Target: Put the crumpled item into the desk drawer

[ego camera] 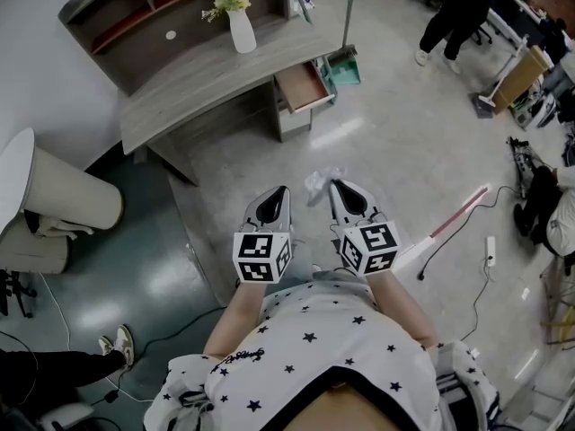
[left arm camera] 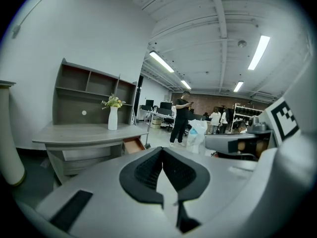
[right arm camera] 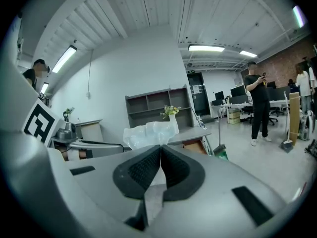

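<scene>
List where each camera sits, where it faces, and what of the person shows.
Head view: on the person's head, facing steeply down; shirt, left gripper and right gripper show.
Left gripper view: on the left gripper, facing along its shut, empty jaws toward the desk; right gripper at right.
Right gripper view: on the right gripper, facing along jaws shut on the crumpled item; left gripper at left.
Shared: all see the desk, vase and open drawer.

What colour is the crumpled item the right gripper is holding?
Translucent white, like thin plastic. The crumpled item shows best in the right gripper view.
</scene>
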`<state>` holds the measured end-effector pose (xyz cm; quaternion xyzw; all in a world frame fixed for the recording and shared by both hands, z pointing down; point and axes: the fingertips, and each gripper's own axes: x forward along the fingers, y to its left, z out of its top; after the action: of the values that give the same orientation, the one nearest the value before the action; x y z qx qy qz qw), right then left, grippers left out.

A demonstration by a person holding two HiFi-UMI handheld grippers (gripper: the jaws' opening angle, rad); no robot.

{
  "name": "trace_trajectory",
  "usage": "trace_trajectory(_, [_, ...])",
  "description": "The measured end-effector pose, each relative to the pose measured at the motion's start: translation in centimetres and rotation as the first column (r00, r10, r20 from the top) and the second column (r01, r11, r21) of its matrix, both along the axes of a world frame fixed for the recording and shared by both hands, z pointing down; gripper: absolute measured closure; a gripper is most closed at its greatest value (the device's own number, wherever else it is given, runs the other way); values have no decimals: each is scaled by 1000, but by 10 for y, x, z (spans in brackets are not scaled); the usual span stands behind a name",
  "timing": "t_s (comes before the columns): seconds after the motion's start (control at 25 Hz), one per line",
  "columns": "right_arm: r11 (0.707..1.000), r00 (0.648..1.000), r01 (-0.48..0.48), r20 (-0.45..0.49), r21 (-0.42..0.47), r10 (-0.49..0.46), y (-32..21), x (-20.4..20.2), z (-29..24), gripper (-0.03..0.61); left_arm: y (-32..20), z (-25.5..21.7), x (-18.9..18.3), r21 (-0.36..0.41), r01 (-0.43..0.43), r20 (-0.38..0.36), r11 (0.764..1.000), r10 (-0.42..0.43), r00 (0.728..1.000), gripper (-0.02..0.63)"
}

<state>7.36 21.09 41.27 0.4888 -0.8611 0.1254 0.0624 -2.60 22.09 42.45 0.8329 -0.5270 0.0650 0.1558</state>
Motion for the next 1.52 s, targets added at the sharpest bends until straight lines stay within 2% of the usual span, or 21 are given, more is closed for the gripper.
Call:
trace_trajectory(0.24, [1000,1000,-1,10,-3,1,-21,0,1,580,-19,1,-3,-3,13,-10,1000,-13,1000,601])
trace_trajectory(0.48, [1000,1000,-13,13,-2,13,-62,2,1,580,-63,2,-2,-1,3,-15,1000,-3,1000,601])
trace_trajectory(1.08, [1000,1000,-7,-8,-3,7,-205,-11,-6,580,-204,3,-16,-24,-8,-10,1000,8,1000,601])
trace_trajectory(1.52, [999,999,-45,-9,-9,45,-313,-28,-7,580,-314,5,-34,-43,-48,0,998,48,999,601])
